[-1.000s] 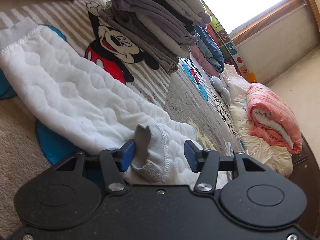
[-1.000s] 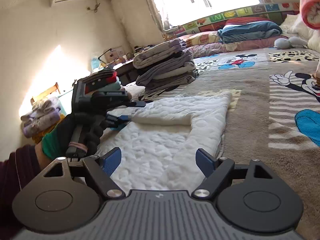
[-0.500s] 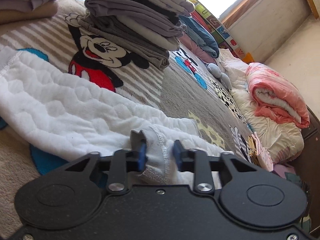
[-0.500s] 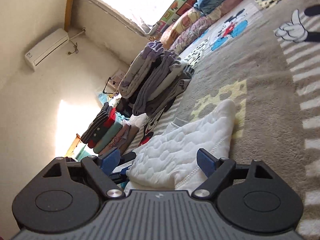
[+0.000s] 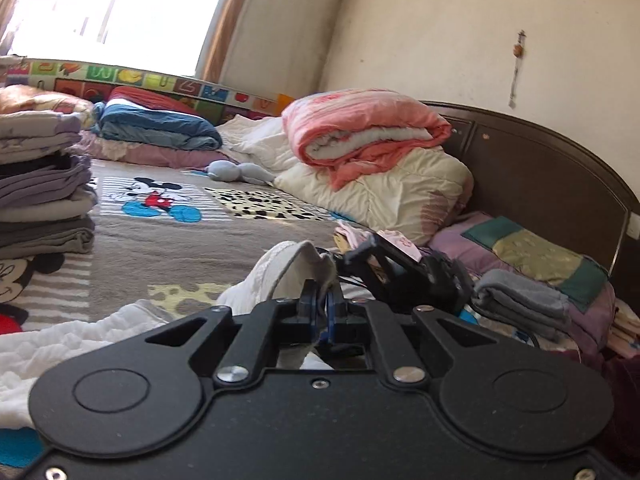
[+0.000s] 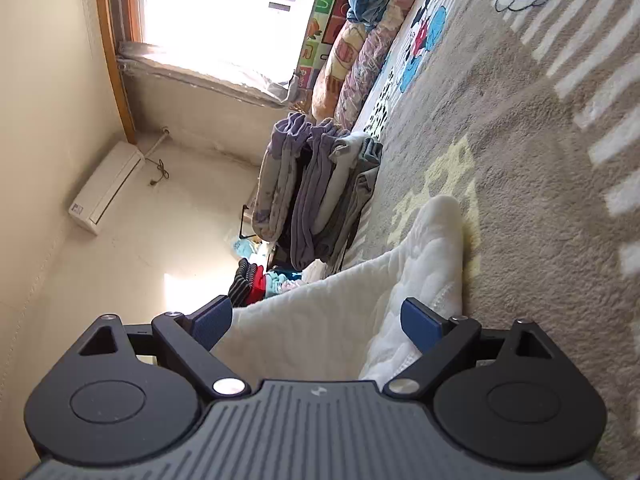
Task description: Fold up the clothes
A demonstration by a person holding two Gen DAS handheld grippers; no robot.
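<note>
A white quilted garment (image 5: pixel 276 276) lies on the Mickey Mouse blanket (image 5: pixel 180 236). My left gripper (image 5: pixel 320 300) is shut on its ribbed cuff and holds that end raised off the blanket. In the right wrist view the same garment (image 6: pixel 360 300) runs between the blue pads. My right gripper (image 6: pixel 316 322) is rolled on its side, its jaws wide and still opening. The pads stand clear of the cloth on both sides. Just beyond the raised cuff, the right gripper's black body (image 5: pixel 420 276) shows in the left wrist view.
A tall stack of folded clothes (image 5: pixel 40 184) stands on the blanket, and shows again as the same stack (image 6: pixel 320 192) beyond the garment. A rolled pink quilt (image 5: pixel 360 132) rests on a cream one by the dark headboard (image 5: pixel 540 168). A folded grey cloth (image 5: pixel 520 296) lies to the right.
The left jaws closed on the cuff, lifted it and swung round toward the headboard. The right gripper rolled onto its side, came down to the garment's edge and spread its jaws wider.
</note>
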